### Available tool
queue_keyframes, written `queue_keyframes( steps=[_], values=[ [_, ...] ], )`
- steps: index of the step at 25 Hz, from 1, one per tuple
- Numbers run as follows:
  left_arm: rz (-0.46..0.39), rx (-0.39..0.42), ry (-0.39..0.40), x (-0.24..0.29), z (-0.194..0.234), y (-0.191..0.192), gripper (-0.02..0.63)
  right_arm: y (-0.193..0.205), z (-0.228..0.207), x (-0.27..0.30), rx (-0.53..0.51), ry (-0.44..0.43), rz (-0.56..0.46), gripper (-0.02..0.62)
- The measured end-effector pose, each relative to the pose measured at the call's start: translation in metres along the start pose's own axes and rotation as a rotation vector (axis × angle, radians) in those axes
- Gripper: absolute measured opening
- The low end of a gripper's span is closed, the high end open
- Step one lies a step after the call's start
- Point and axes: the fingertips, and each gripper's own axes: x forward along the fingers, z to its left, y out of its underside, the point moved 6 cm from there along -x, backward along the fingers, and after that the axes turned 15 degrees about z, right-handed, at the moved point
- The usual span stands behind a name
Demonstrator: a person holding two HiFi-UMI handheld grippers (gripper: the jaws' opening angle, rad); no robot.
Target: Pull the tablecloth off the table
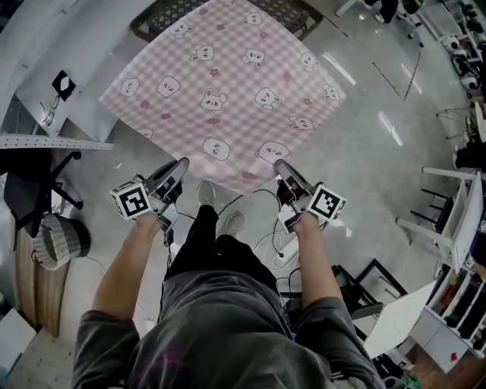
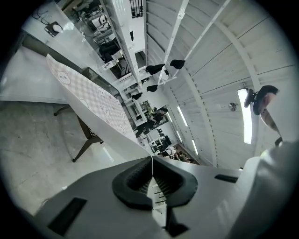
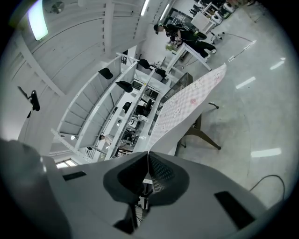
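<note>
Tablecloth (image 1: 228, 91), pink-checked with bear faces, spreads taut across the upper middle of my head view, its far part over the dark table (image 1: 159, 21) at the top edge. My left gripper (image 1: 181, 169) pinches the cloth's near edge at its lower left, jaws pressed together on the fabric. My right gripper (image 1: 282, 169) clamps the same edge at lower right.

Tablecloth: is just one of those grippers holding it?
No, the left gripper and the right gripper each clamp the near edge of the pink tablecloth.
</note>
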Motion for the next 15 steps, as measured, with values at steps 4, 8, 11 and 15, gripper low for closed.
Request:
queue_keyframes(
  steps=[4,8,11,15],
  values=[
    [-0.014,0.029,0.013,-0.008,-0.026,0.017,0.002,0.013,0.017,-0.021,-0.030,-0.029,-0.002,0.005],
    [-0.024,0.057,0.022,-0.016,-0.050,0.027,0.002,0.022,0.030,-0.038,-0.055,-0.033,0.005,0.005],
    [-0.034,0.075,0.028,-0.022,-0.064,0.033,0.002,0.028,0.040,-0.048,-0.073,-0.038,0.008,0.005],
    [-0.047,0.089,0.043,-0.029,-0.080,0.042,0.002,0.038,0.050,-0.062,-0.094,-0.035,0.011,0.005]
  ],
)
